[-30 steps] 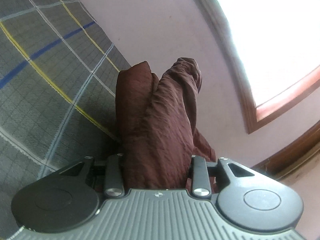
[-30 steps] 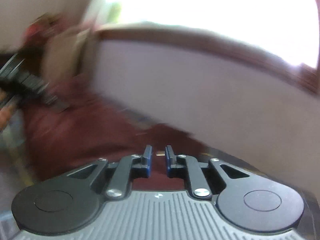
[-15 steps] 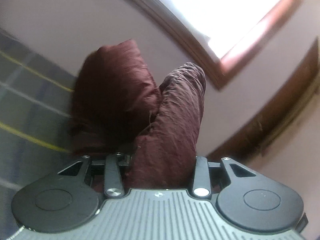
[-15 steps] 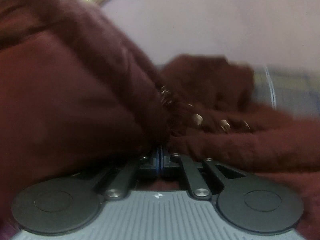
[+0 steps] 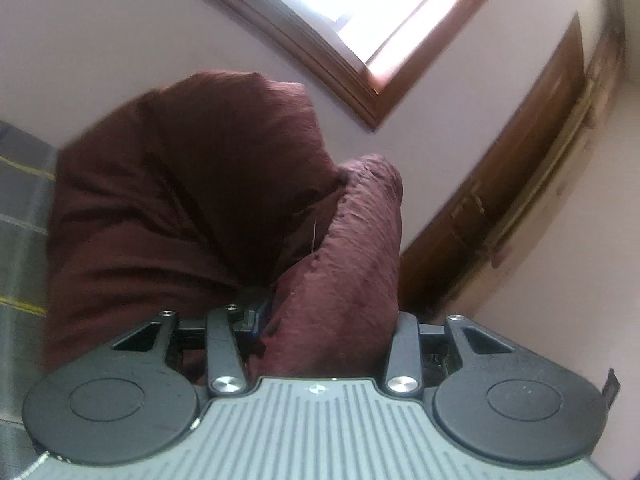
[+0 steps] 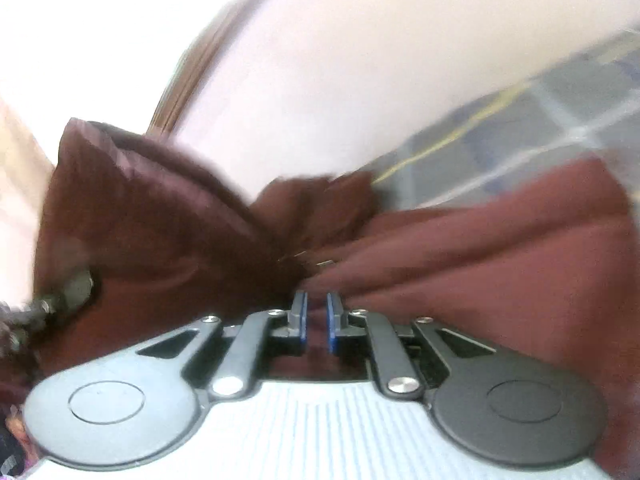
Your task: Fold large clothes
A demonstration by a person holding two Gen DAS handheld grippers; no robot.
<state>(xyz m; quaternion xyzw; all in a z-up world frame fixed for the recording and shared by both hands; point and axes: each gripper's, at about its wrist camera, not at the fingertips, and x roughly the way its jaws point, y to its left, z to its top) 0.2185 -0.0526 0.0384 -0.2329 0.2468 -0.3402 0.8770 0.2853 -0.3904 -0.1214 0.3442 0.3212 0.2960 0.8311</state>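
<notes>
A large maroon garment is bunched up over a grey plaid bedsheet. A thick roll of it stands up between the fingers of my left gripper, which is shut on that fabric. The right-hand finger is hidden behind the cloth. In the right wrist view the same garment lies spread just ahead of my right gripper. Its blue pads stand a narrow gap apart and the jaws are opening. Cloth shows behind the gap, and neither pad presses on it.
A pale wall with a wood-framed window rises behind the bed, and a brown wooden door stands to the right. The plaid sheet runs off to the right. A dark blurred object sits on the cloth at the left.
My left gripper rolled and swung from the bed toward the wall and window, still holding the roll. My right gripper came down onto the garment and shut; its pads have now parted slightly.
</notes>
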